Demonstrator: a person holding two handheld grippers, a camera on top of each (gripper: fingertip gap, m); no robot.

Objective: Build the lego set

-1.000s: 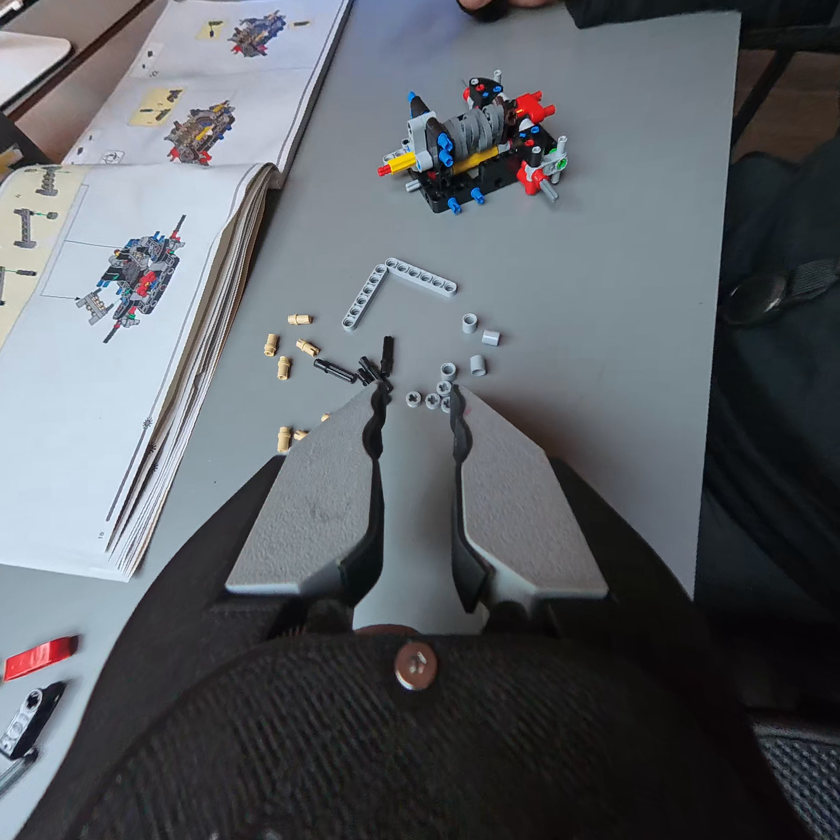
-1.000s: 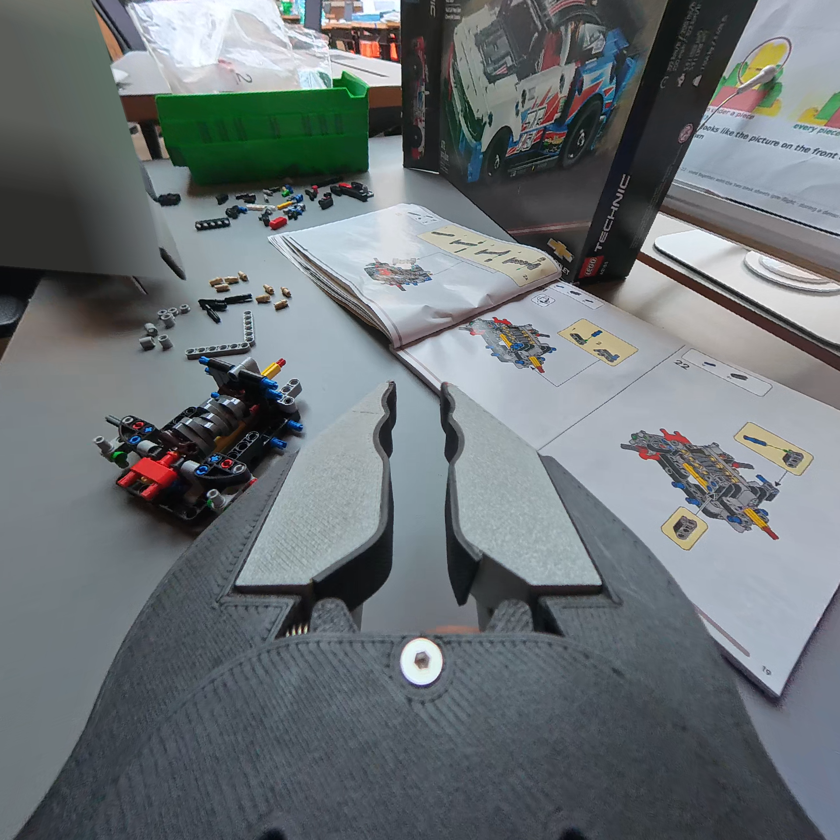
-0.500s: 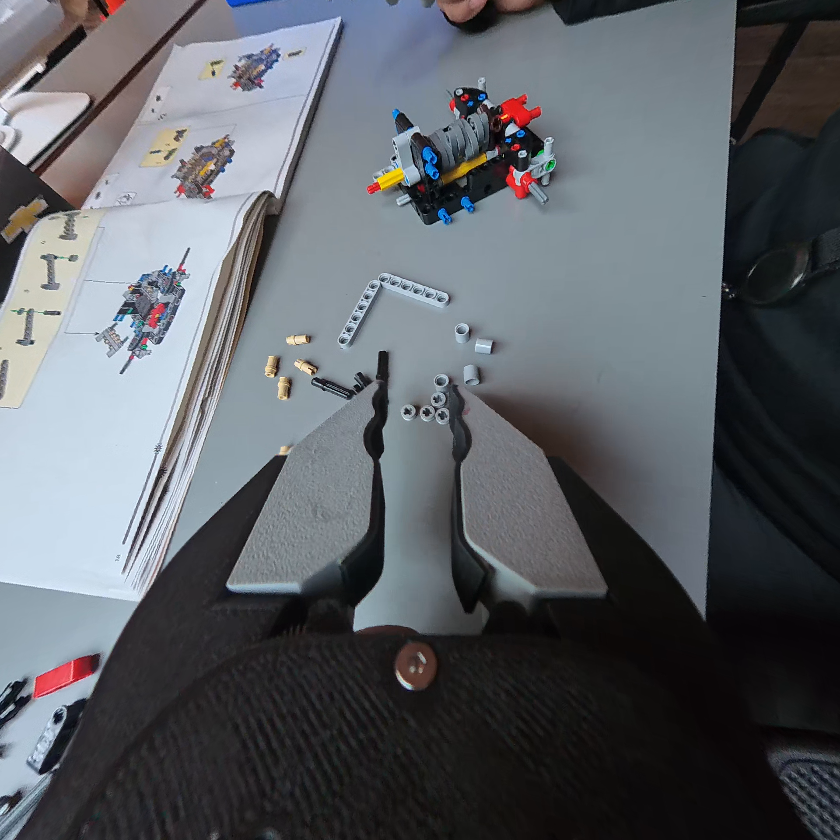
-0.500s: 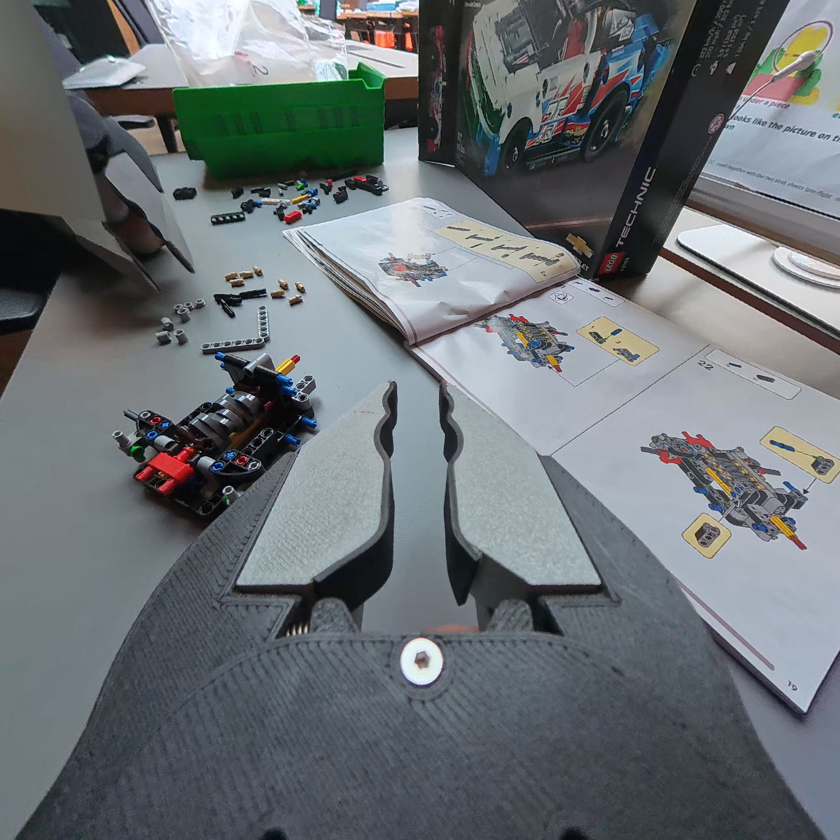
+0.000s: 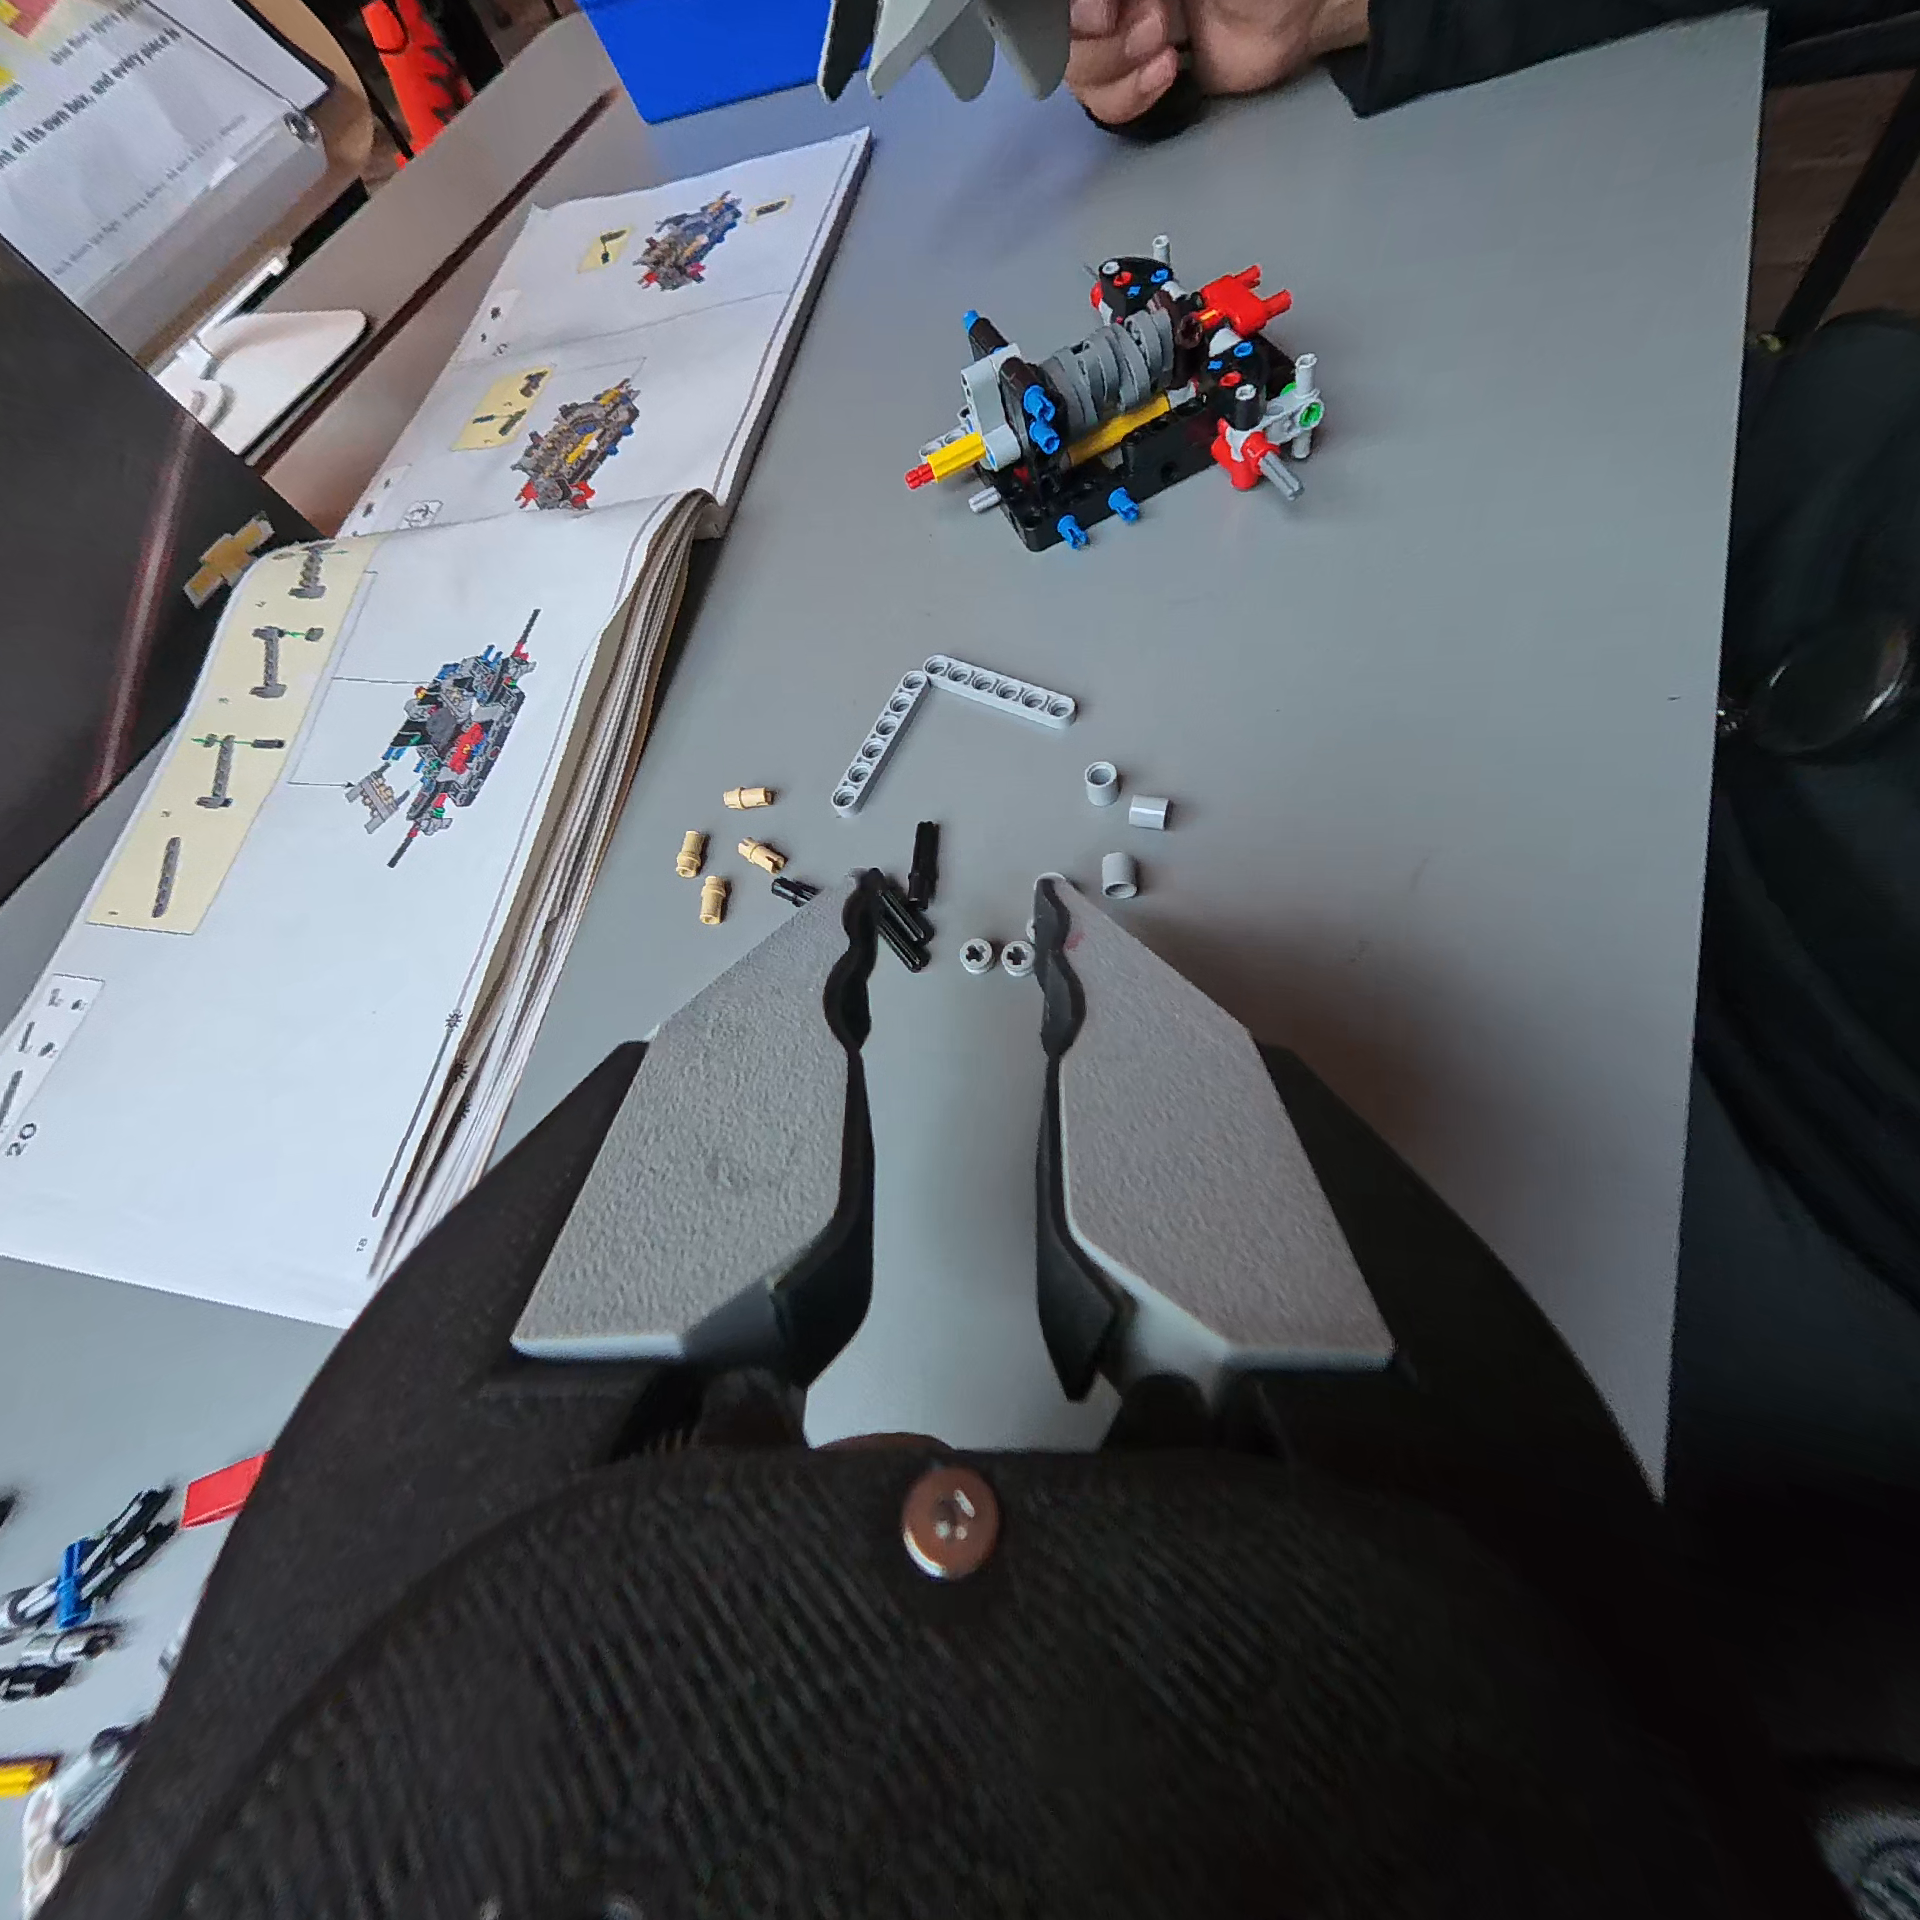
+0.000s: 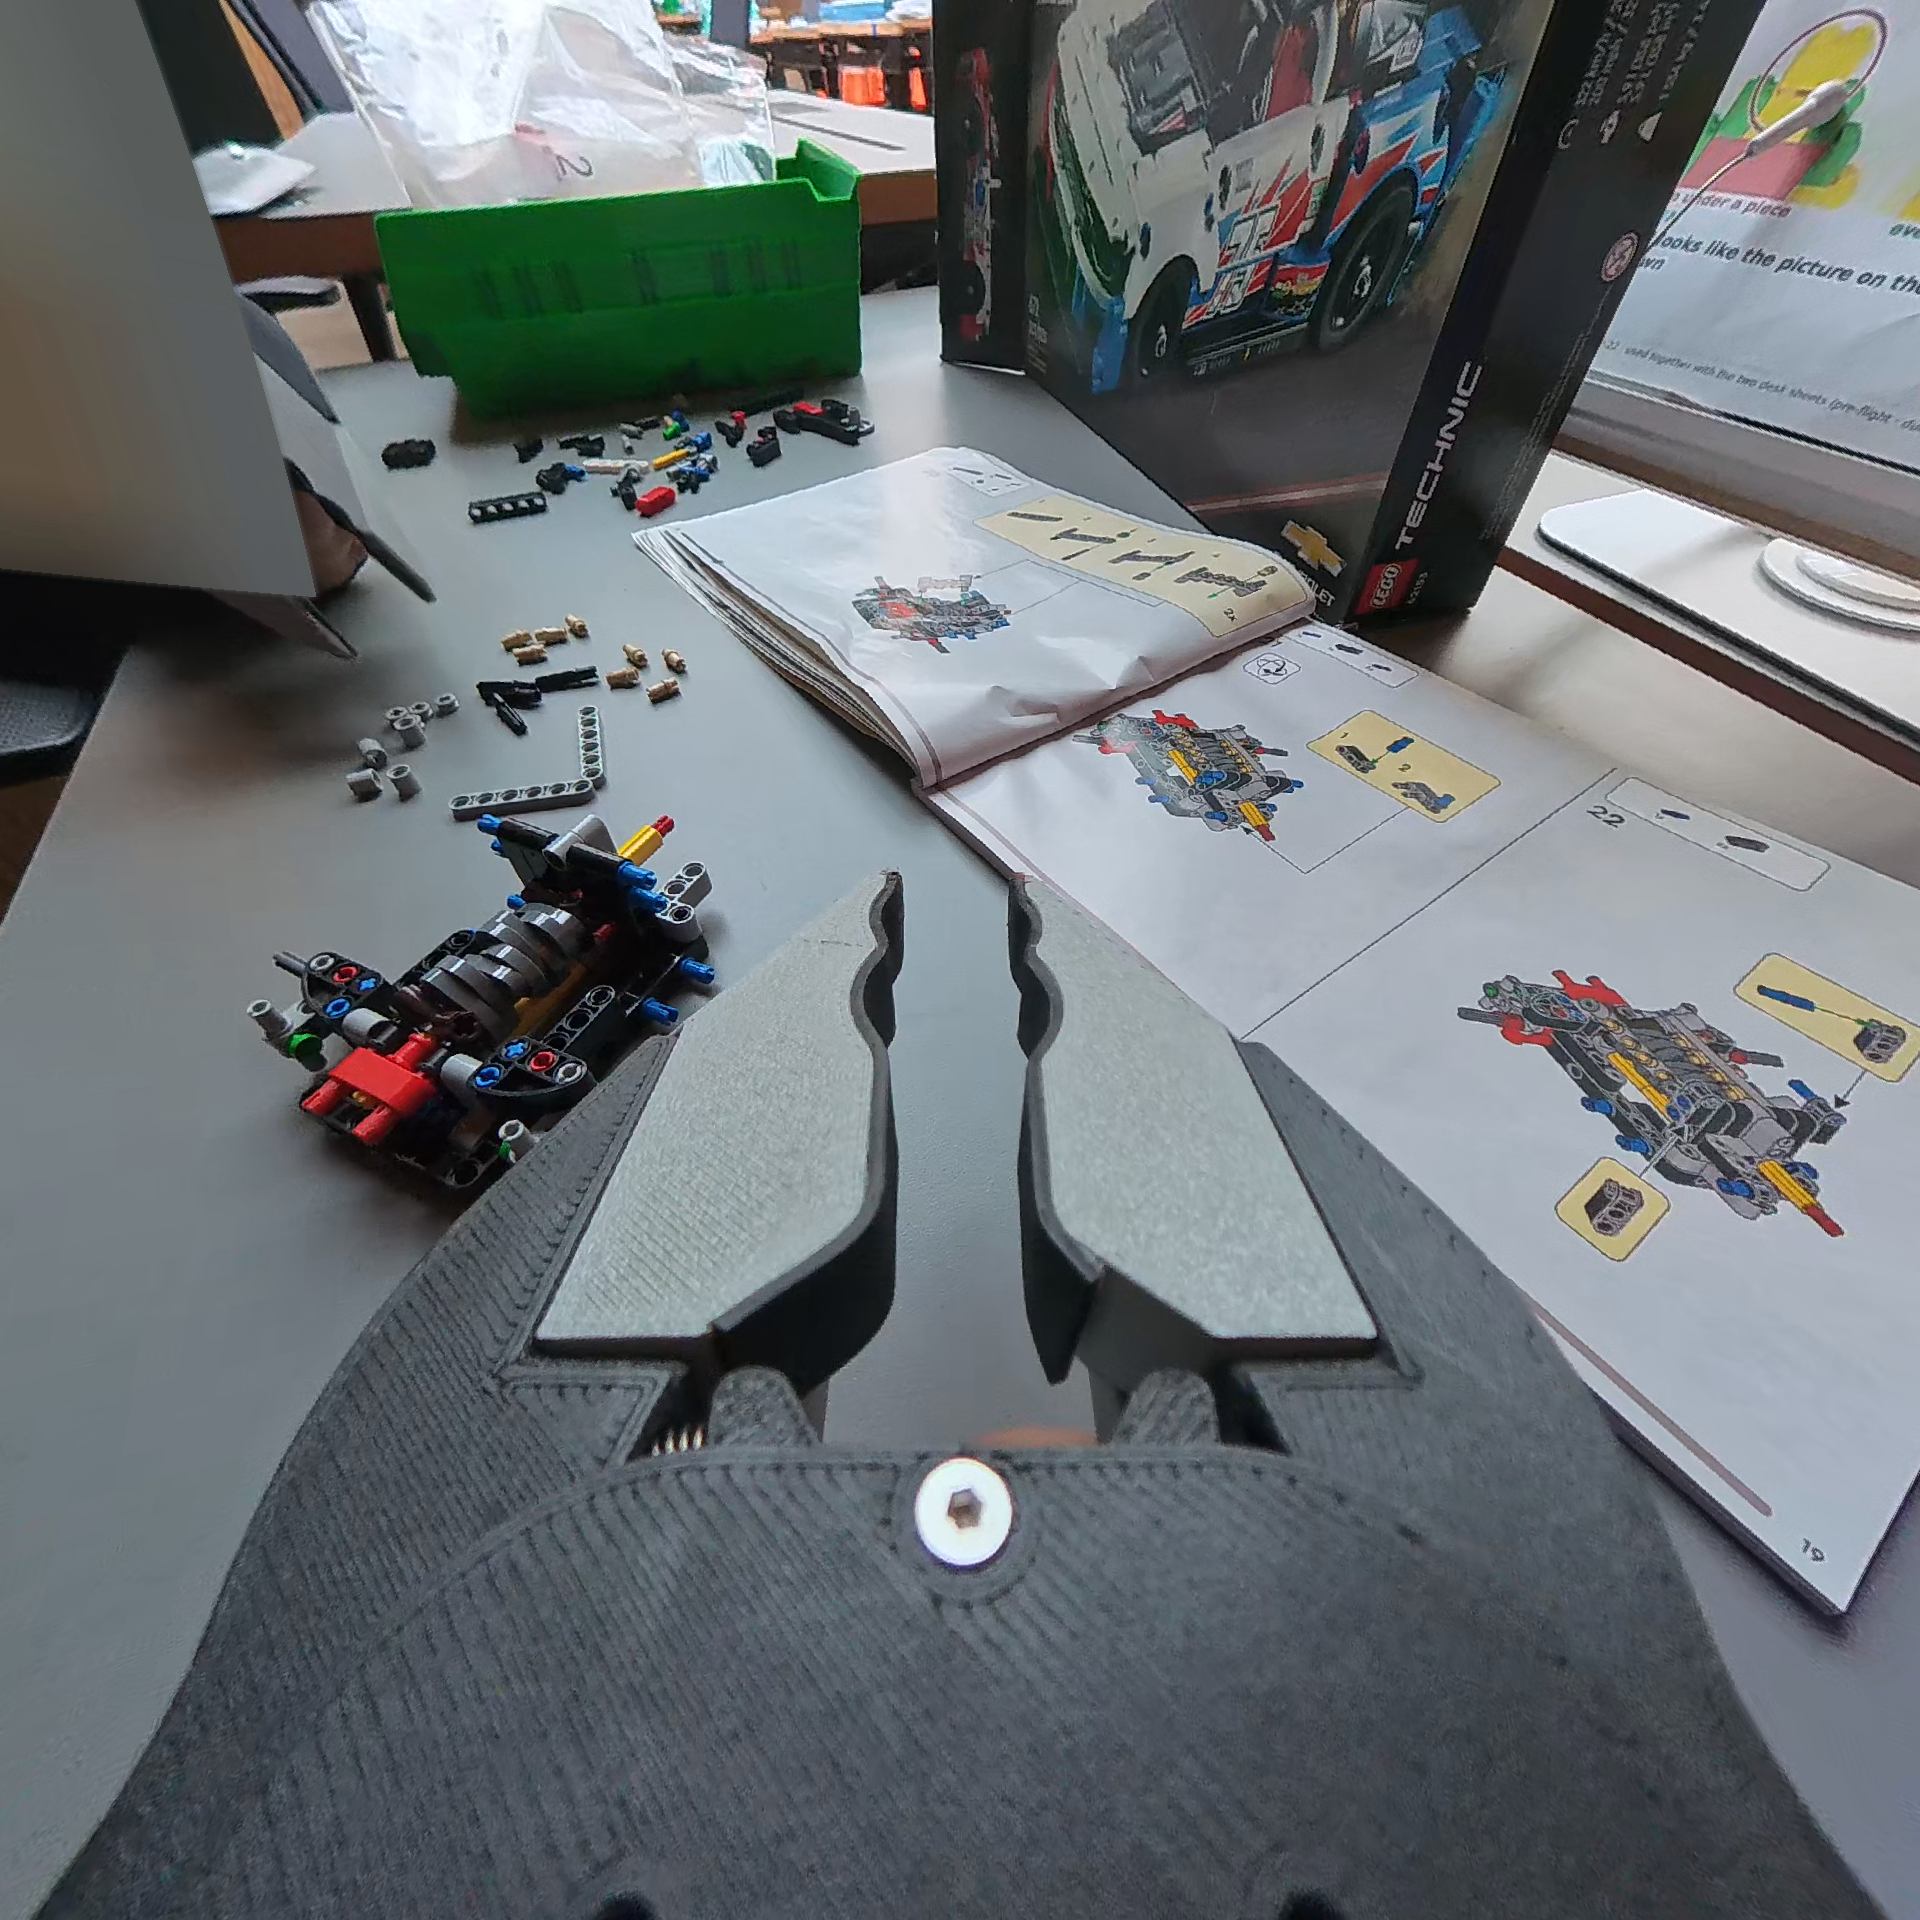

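Note:
A partly built black, grey and red lego assembly (image 5: 1122, 390) stands on the grey table (image 5: 1455, 644); it also shows in the right wrist view (image 6: 488, 987). Loose parts lie nearer: a grey L-shaped beam (image 5: 940, 717), black pins (image 5: 904, 904), tan pins (image 5: 727, 847), grey bushes (image 5: 1122, 821). My left gripper (image 5: 951, 899) is open and empty, hovering over the black pins and small grey bushes (image 5: 995, 954). My right gripper (image 6: 954, 894) is open and empty, to the right of the assembly, beside the manual.
An open instruction manual (image 5: 343, 831) lies on the left; in the right wrist view (image 6: 1403, 935) it lies right. The set's box (image 6: 1299, 260), a green bin (image 6: 634, 286) and more loose parts (image 6: 675, 457) are at the back. A person's hand (image 5: 1195, 52) is at the far edge. My hands' fingertips stand some 25 cm from each other.
My left gripper has risen and pulled back a little, so more of the table shows; the black pins now lie between its fingertips. My right gripper drifted slightly. Both stay open.

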